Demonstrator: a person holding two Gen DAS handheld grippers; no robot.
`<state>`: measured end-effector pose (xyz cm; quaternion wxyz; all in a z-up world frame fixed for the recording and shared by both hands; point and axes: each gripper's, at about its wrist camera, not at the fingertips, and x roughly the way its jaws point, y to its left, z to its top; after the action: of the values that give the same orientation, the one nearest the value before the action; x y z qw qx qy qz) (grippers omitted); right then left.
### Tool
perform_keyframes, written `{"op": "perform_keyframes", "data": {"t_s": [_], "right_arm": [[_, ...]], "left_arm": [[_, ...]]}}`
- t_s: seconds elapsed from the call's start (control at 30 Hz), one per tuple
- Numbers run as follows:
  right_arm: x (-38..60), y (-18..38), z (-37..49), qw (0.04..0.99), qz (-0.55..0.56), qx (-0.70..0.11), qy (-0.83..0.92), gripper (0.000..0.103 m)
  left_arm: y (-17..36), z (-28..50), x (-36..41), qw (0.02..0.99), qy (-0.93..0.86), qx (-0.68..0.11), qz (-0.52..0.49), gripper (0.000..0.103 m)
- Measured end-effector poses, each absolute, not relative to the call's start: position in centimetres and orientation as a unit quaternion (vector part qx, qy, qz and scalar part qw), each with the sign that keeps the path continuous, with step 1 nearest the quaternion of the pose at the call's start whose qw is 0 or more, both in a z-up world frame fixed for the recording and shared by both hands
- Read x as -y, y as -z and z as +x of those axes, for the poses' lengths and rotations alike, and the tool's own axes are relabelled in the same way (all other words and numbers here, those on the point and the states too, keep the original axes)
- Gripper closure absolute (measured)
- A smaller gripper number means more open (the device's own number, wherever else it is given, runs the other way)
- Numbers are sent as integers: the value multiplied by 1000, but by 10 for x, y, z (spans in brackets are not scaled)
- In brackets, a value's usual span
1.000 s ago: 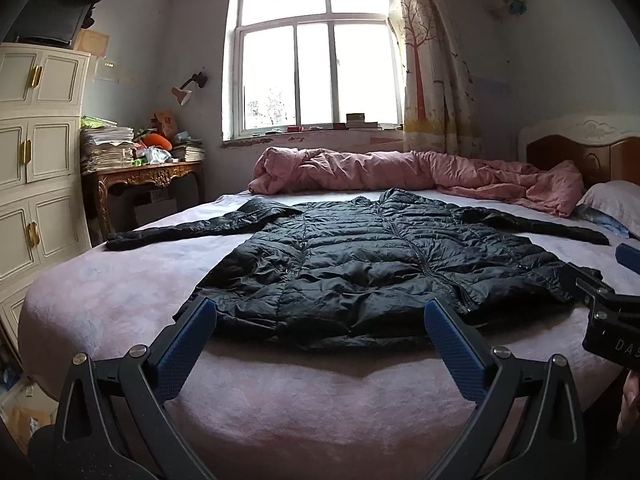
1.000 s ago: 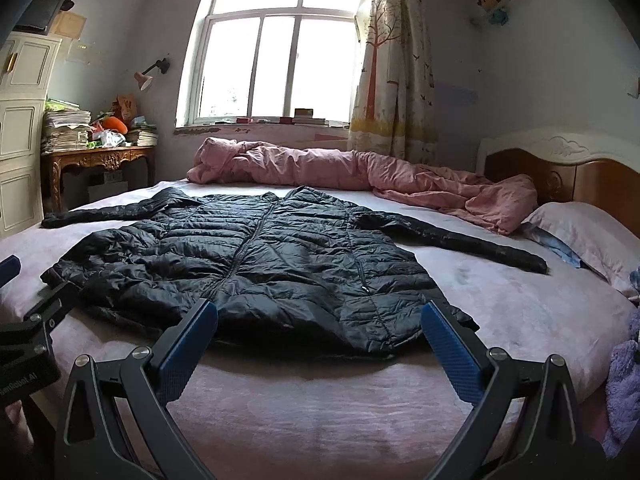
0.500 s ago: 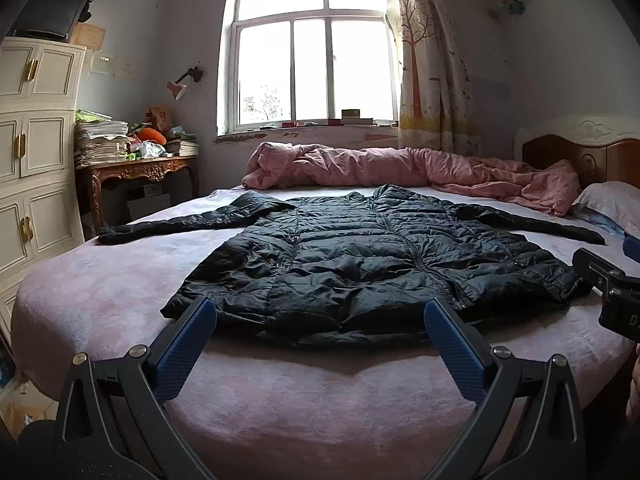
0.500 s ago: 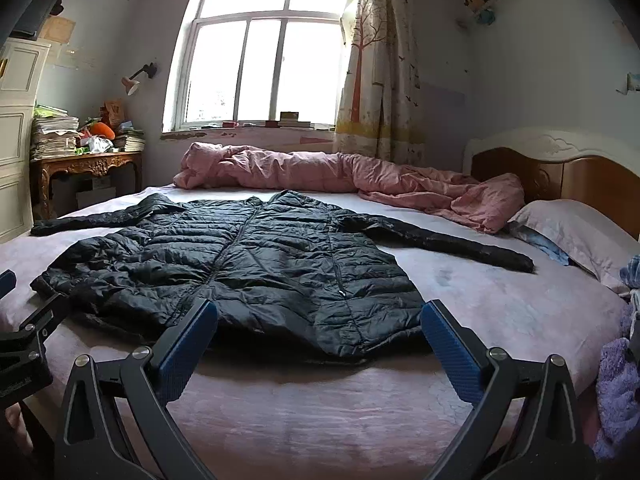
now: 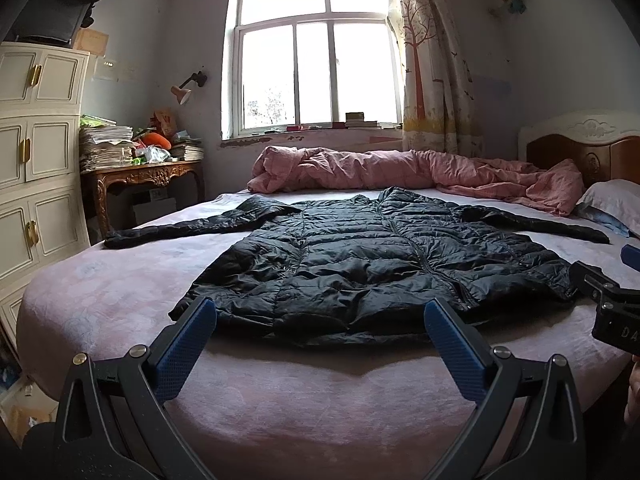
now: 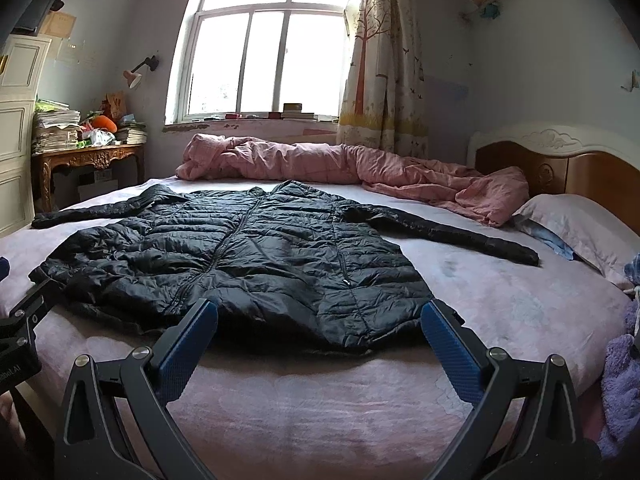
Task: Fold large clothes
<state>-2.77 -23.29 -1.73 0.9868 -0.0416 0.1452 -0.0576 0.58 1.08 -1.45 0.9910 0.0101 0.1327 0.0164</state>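
Observation:
A black quilted puffer jacket (image 5: 372, 264) (image 6: 248, 256) lies spread flat on the pink bed (image 5: 120, 292) (image 6: 500, 292), front up, hem toward me, both sleeves stretched out sideways. My left gripper (image 5: 320, 322) hovers open just short of the hem, nothing between its blue pads (image 5: 184, 344). My right gripper (image 6: 318, 322) is open too, above the bed's near edge by the hem's right part, its blue pads (image 6: 448, 344) empty. Each gripper's body shows at the other view's side edge.
A rumpled pink duvet (image 5: 400, 172) lies along the bed's far side under the window. A pillow (image 6: 580, 224) and wooden headboard (image 6: 560, 164) are at right. A cream cabinet (image 5: 36, 160) and cluttered wooden desk (image 5: 144, 172) stand at left. Purple fabric (image 6: 620, 384) is at the right edge.
Both grippers have drawn back and lowered slightly from the jacket, so the hem sits farther off. The jacket itself has not moved; both stay open.

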Motion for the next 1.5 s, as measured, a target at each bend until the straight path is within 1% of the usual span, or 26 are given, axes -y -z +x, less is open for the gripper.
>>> {"op": "perform_keyframes", "data": {"t_s": [0.77, 1.1, 1.5], "right_arm": [[229, 29, -21, 984, -48, -159, 56, 0], [227, 35, -15, 983, -50, -168, 59, 0], [225, 44, -6, 980, -56, -183, 55, 0]], "left_arm": [[15, 6, -4, 991, -18, -133, 27, 0], [10, 1, -7, 992, -21, -120, 25, 0], [12, 4, -8, 992, -19, -124, 22, 0]]}}
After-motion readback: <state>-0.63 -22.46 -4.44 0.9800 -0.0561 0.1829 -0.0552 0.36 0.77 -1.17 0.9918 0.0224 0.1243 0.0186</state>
